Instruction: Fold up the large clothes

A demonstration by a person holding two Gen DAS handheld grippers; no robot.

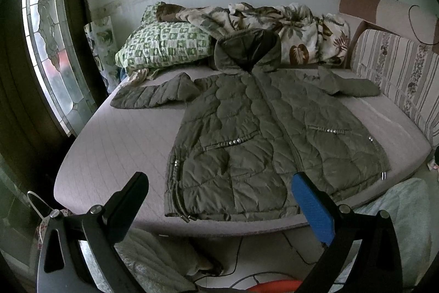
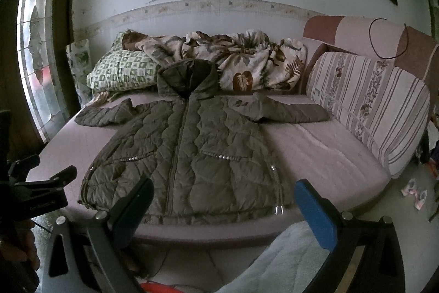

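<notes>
An olive quilted hooded jacket [image 1: 255,133] [image 2: 189,150] lies flat and front-up on a pale mauve mattress [image 1: 115,144] [image 2: 323,155]. It is zipped, both sleeves are spread sideways, and the hood points to the wall. My left gripper [image 1: 219,183] hangs open before the hem, off the bed's front edge, holding nothing. My right gripper [image 2: 225,190] is open too, just short of the hem's right half. The left gripper [image 2: 52,172] also shows at the left edge of the right wrist view, held in a hand [image 2: 16,246].
A green checked pillow [image 1: 164,45] and a crumpled leaf-print blanket [image 1: 296,26] sit behind the hood. A striped cushion [image 2: 367,103] leans along the bed's right side. A glass-panel door [image 1: 49,45] stands at left. Cables and an orange object [image 1: 274,286] lie on the floor below.
</notes>
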